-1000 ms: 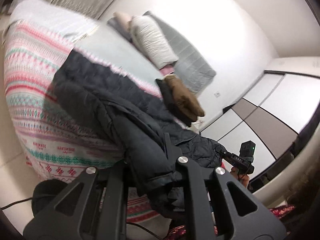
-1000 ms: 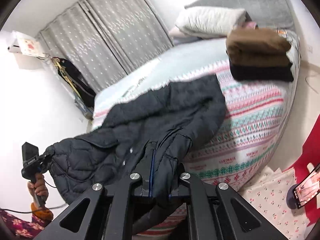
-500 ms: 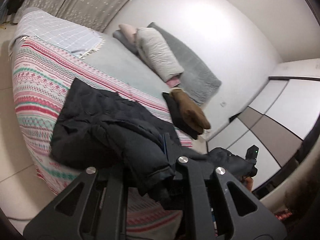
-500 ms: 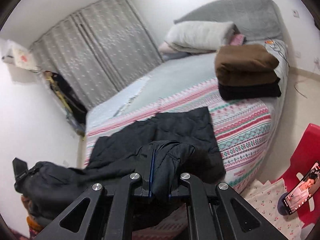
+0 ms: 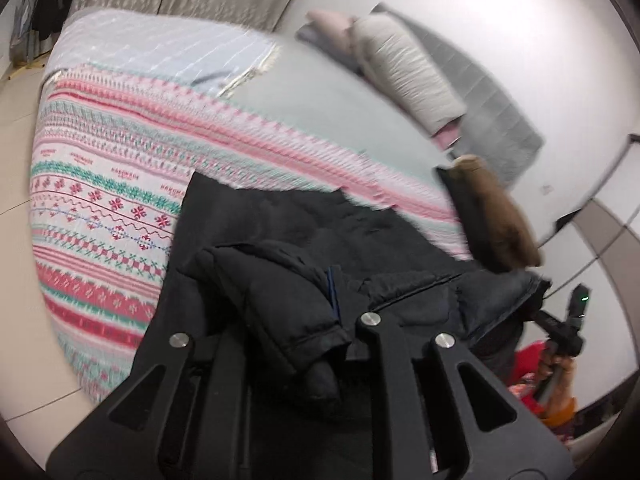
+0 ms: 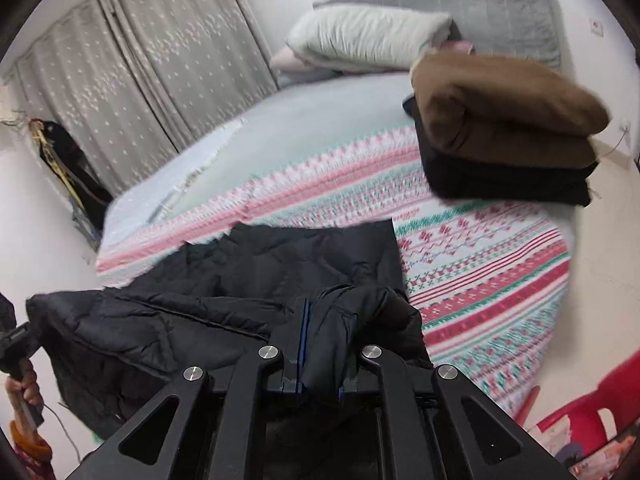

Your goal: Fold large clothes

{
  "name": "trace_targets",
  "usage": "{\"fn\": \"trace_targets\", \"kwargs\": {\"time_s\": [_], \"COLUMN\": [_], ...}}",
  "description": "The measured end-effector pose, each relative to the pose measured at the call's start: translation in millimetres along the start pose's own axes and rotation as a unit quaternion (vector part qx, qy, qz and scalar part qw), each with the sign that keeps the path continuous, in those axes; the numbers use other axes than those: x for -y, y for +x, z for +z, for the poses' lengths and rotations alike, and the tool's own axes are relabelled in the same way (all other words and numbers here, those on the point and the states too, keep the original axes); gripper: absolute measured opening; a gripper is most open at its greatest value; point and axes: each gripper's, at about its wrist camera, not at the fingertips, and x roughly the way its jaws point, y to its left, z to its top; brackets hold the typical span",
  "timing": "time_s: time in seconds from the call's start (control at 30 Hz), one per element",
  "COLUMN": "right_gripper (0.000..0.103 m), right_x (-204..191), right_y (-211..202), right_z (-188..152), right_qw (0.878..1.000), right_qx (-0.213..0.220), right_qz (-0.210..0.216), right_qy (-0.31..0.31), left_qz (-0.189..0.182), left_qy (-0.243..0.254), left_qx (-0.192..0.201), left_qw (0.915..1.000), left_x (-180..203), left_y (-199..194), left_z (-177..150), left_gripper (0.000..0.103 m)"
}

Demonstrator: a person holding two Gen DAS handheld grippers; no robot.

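A black quilted jacket (image 5: pixel 304 232) lies partly spread on the patterned bedspread (image 5: pixel 104 216) and hangs over the bed's near edge. My left gripper (image 5: pixel 308 320) is shut on a bunched fold of the jacket. My right gripper (image 6: pixel 324 344) is shut on another part of the jacket (image 6: pixel 256 268), near the bed's edge. The right gripper also shows in the left wrist view (image 5: pixel 560 324), gripping the jacket's far end. The left gripper shows at the left edge of the right wrist view (image 6: pixel 16 340).
A folded brown garment (image 6: pixel 504 112) lies on a folded black one (image 6: pixel 508 180) at the bed's right side. Pillows (image 6: pixel 368 36) and a grey headboard (image 6: pixel 496 4) are at the far end. Curtains (image 6: pixel 132 80) hang left. A red chair (image 6: pixel 592 412) stands at lower right.
Both grippers have moved forward and down over the bed with the jacket. More of the jacket now lies flat on the bedspread, and the folded stack looks closer.
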Motion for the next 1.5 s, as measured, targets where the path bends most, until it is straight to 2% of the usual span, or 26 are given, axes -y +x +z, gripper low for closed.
{"fn": "trace_targets", "kwargs": {"time_s": [0.1,0.17,0.27,0.33,0.43,0.47,0.53,0.6,0.67,0.73,0.87,0.97,1.07,1.1,1.2,1.33,1.43,1.5], "right_gripper": [0.010,0.011,0.015,0.017,0.023,0.025,0.040,0.047,0.050,0.050,0.050,0.050,0.050,0.050,0.050,0.050,0.050,0.054], "right_x": [3.4,6.0,9.7,11.9,15.9,17.9,18.0,15.0,6.7,-4.7,-41.5,-72.1,-88.9,-91.7,-94.7,-75.6,-50.2,-28.1], "right_y": [40.1,64.1,80.3,76.0,57.8,47.3,31.6,14.8,-0.6,-6.6,3.1,26.3,47.3,53.1,67.1,75.7,73.4,67.0], "right_z": [-0.5,-3.8,-7.3,-8.0,-6.7,-7.7,-8.8,-14.5,-26.1,-36.0,-62.1,-69.6,-56.1,-49.1,-20.3,20.0,45.1,53.8], "right_qw": [0.999,0.998,0.998,0.998,0.998,0.998,0.998,0.998,0.996,0.993,0.974,0.961,0.958,0.959,0.968,0.984,0.995,0.999], "right_qx": [-0.027,-0.043,-0.054,-0.056,-0.054,-0.050,-0.042,-0.031,-0.033,-0.047,-0.107,-0.126,-0.126,-0.124,-0.112,-0.085,-0.037,-0.016], "right_qz": [-0.022,-0.033,-0.025,-0.017,0.002,0.015,0.035,0.048,0.060,0.064,0.092,0.054,0.053,0.056,0.056,0.072,0.035,0.011], "right_qy": [-0.010,-0.018,-0.020,-0.019,-0.019,-0.017,-0.020,-0.033,-0.061,-0.092,-0.175,-0.241,-0.252,-0.248,-0.217,-0.142,-0.087,-0.050], "left_qz": [0.023,0.021,0.015,0.021,0.016,0.015,0.018,0.032,0.033,0.024,0.017,0.031,0.018,0.014,0.020,0.059,0.101,0.097], "left_qy": [-0.012,-0.023,-0.027,-0.014,0.014,0.028,0.067,0.110,0.146,0.193,0.262,0.272,0.261,0.251,0.217,0.136,0.073,0.050], "left_qx": [-0.021,-0.024,-0.030,-0.039,-0.050,-0.049,-0.036,-0.019,-0.017,-0.036,-0.096,-0.130,-0.132,-0.128,-0.108,-0.067,-0.034,-0.023], "left_qw": [0.9995,0.9992,0.9991,0.9989,0.9985,0.9983,0.9969,0.9932,0.9886,0.9802,0.9601,0.9531,0.9561,0.9595,0.9700,0.9868,0.9917,0.9938], "left_x": [-13.7,-19.3,-18.2,-12.1,-1.3,2.0,9.6,18.1,25.5,38.0,55.1,61.6,68.0,69.2,67.6,40.2,13.9,2.3], "left_y": [42.8,54.2,55.6,49.0,32.3,25.0,3.7,-17.1,-27.7,-30.4,-4.9,26.2,45.1,52.0,62.4,71.7,62.9,52.6], "left_z": [-0.8,-2.0,-3.0,-3.9,-4.8,-5.7,-10.8,-20.3,-30.1,-42.8,-62.6,-62.1,-48.0,-38.2,-15.3,21.0,36.4,38.0], "left_gripper": [0.019,0.020,0.020,0.025,0.041,0.050,0.059,0.071,0.071,0.071,0.071,0.071,0.071,0.071,0.071,0.071,0.071,0.071]}}
